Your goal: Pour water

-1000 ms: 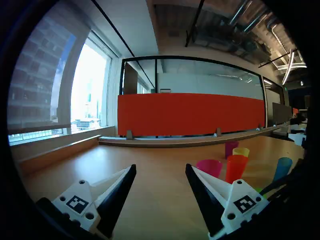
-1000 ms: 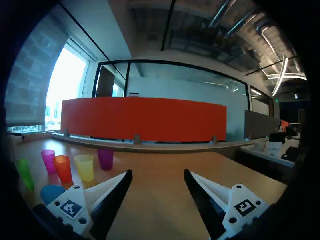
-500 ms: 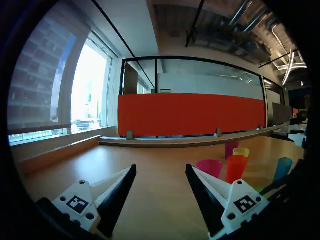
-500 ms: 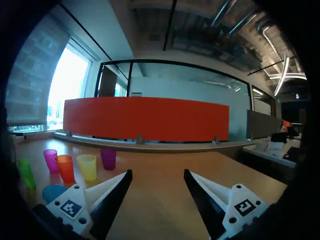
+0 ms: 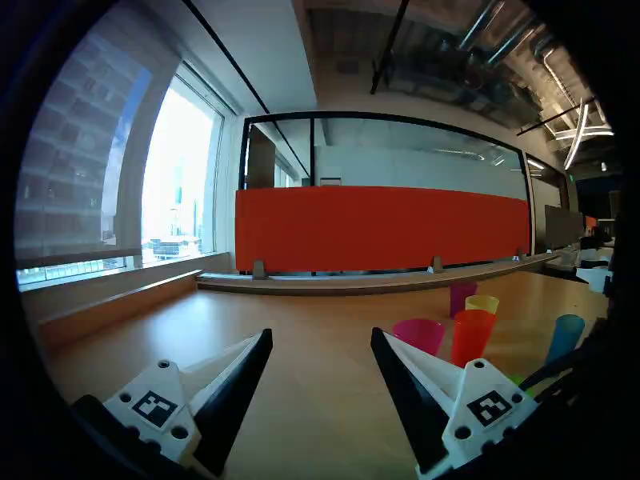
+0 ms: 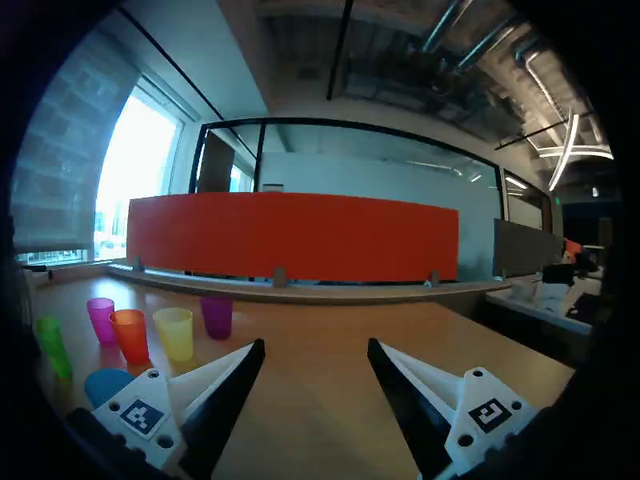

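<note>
Right, both grippers hang open and empty: left gripper [image 5: 320, 338], right gripper [image 6: 314, 344]. The upright orange cup [image 5: 472, 334] lies to the left gripper's right, with the pink cup [image 5: 419, 334] beside it. Neither gripper looks clearly nearer. The right gripper view adds a green cup [image 6: 52, 346] left of the orange cup. Which one holds water, can't tell.
</note>
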